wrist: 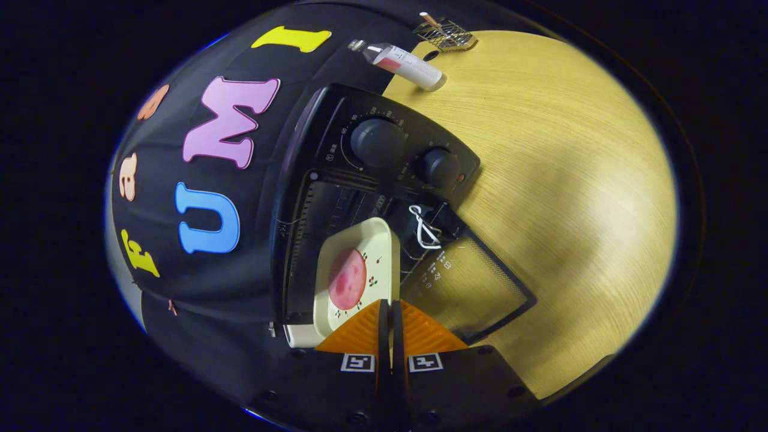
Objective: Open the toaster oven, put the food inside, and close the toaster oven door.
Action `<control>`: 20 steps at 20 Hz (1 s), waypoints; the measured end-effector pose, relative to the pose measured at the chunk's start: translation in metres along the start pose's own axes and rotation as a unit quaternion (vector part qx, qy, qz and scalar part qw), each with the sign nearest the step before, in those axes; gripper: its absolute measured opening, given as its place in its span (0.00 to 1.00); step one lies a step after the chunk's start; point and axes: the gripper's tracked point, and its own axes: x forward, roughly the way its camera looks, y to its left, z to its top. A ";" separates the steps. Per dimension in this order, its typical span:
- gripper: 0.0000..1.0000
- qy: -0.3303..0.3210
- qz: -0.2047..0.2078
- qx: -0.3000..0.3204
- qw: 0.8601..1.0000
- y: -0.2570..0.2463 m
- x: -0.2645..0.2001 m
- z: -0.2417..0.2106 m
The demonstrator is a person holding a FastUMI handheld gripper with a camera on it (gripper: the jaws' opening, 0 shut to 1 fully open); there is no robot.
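Observation:
The black toaster oven (336, 120) stands on the wooden table with its glass door (474, 288) swung fully open and lying flat. A cream rectangular plate (369, 246) carrying a round pink slice of food (347, 279) sits partly inside the oven's opening. My gripper (390, 305) is shut on the near rim of the plate, with both fingers pinching the edge. The far end of the plate reaches in over the oven's rack.
Two dark knobs (377, 141) sit on the oven's control panel beside the opening. A white cord loop (422, 228) hangs at the door's hinge side. A white tube (408, 63) and a small wire rack (445, 35) lie far off on the table (570, 180).

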 end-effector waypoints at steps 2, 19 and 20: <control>0.06 -0.012 -0.007 0.012 1.000 0.003 0.014 0.003; 0.06 -0.118 -0.046 0.007 0.992 0.023 0.063 0.014; 0.06 -0.118 -0.042 0.002 0.992 0.024 0.062 0.011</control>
